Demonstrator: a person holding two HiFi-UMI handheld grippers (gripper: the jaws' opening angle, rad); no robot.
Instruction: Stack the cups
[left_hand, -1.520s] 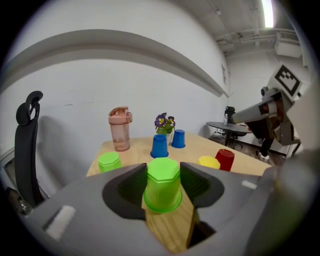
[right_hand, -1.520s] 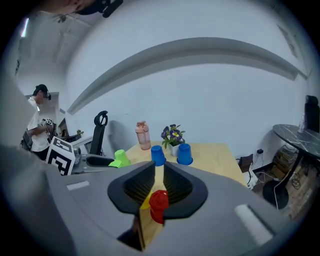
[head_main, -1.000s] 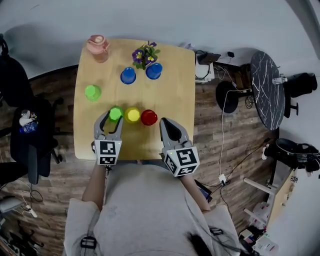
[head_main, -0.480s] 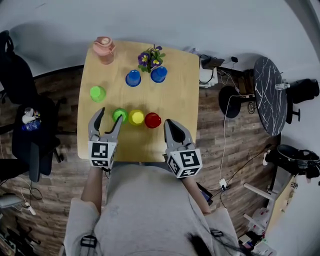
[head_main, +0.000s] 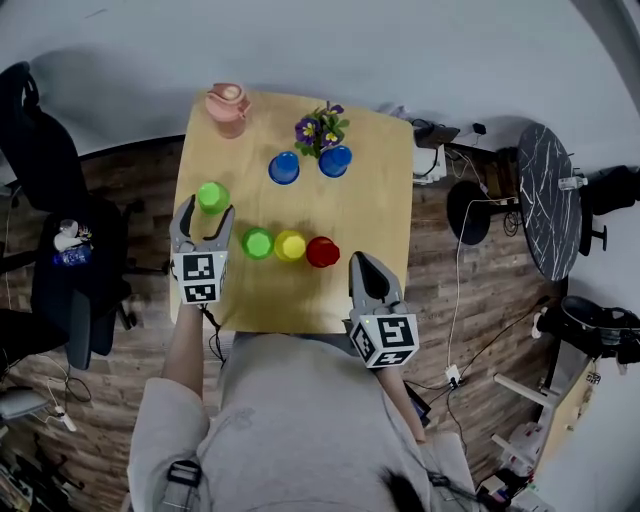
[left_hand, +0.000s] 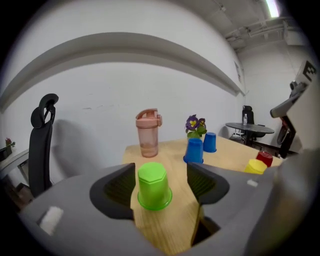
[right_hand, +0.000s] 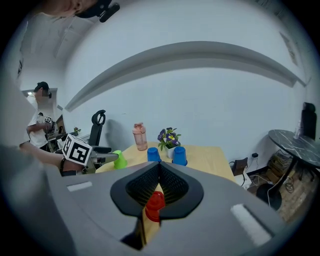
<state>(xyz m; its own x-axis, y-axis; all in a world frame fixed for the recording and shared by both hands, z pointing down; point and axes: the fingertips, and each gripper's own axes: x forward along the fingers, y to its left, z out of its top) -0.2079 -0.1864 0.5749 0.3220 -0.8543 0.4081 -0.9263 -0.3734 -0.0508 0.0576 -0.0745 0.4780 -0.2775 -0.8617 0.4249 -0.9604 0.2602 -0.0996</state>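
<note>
Left gripper view: left hand-held gripper (left_hand: 161, 169) jaws just opened wide; upside-down green cup (left_hand: 153, 186) stands between them on counter (left_hand: 170, 225), untouched.
Right hand-held gripper (right_hand: 159, 167): closed, empty.
Grasp: centre, squeeze lightly mid-wall, lift straight.

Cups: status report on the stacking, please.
Left tongs just opening wide, straddling the far-left green cup, pads off it. Right tongs shut, empty. Nothing stacked yet; nothing blocking.

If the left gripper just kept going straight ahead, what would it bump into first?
Most likely the upside-down green cup, standing apparently untouched between the jaws of the left gripper, which have just been opening.
</note>
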